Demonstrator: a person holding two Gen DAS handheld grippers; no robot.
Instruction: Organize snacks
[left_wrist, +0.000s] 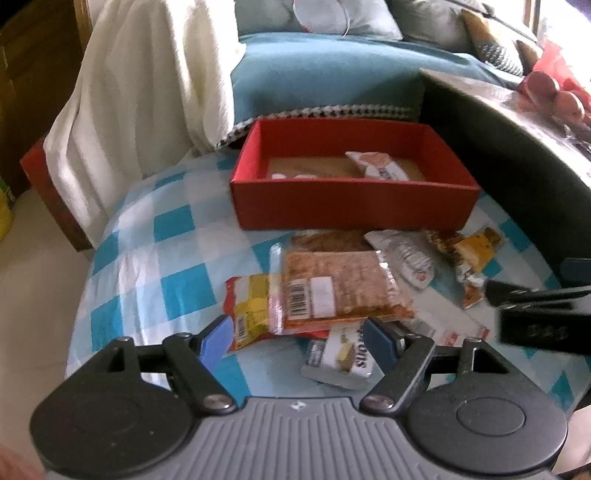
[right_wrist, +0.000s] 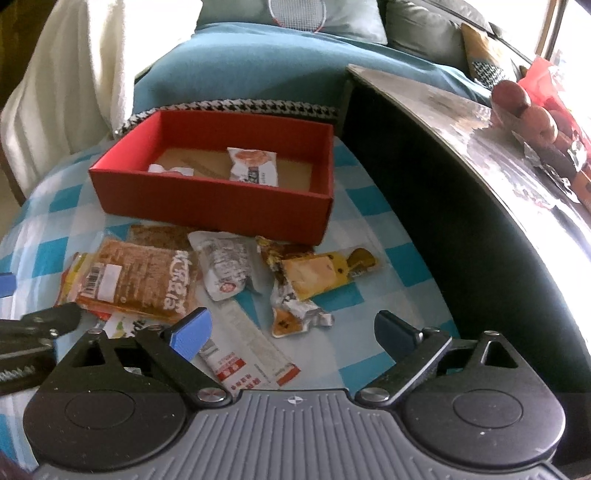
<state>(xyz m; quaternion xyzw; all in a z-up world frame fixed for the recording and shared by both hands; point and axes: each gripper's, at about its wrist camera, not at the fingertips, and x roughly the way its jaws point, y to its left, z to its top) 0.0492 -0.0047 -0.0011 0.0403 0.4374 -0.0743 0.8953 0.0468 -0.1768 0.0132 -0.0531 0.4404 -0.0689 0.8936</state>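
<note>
I find my left tool (left_wrist: 299, 338) open above a clear-wrapped brown snack packet (left_wrist: 338, 286), gripping nothing. My right tool (right_wrist: 295, 332) stands wide open and empty over a white-and-red sachet (right_wrist: 245, 354). Loose snacks lie on the blue-checked surface (left_wrist: 162, 236) before the red cardboard box (right_wrist: 218, 201), which holds two white packets.

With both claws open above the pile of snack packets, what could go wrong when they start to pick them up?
1. The large orange clear-wrapped packet lies on top of the yellow packet and a white one, so the left claw may pinch two together.
2. The two claws work close together; the right claw might bump the left.
3. The flat white-and-red sachet lies flush on the checked cloth, so it may slip.
</note>
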